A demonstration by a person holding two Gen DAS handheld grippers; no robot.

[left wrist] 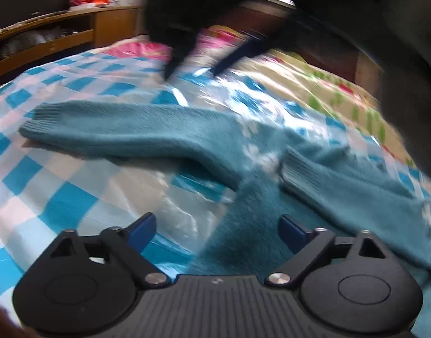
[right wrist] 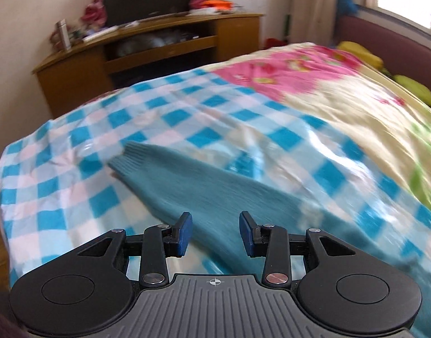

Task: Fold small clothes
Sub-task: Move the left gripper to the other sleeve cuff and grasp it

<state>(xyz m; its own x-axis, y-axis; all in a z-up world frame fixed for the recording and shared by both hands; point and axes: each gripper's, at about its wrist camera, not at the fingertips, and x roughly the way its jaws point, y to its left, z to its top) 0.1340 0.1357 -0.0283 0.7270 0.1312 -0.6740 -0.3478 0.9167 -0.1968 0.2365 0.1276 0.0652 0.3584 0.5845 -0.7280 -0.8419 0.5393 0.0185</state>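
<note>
Lying spread on the checked bedspread (left wrist: 74,197) is a teal sweater (left wrist: 147,129), both sleeves showing only in the left view. The left gripper (left wrist: 216,232) is hovering wide open, empty; the right gripper (right wrist: 216,232), also seen there from outside, is holding its jaws partly apart over one sleeve (right wrist: 187,180), gripping nothing.

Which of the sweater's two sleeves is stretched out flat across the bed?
The left sleeve in the left wrist view, reaching straight out over the checked cover. The other sleeve lies folded in, its cuff pointing back toward the sweater's body.
</note>
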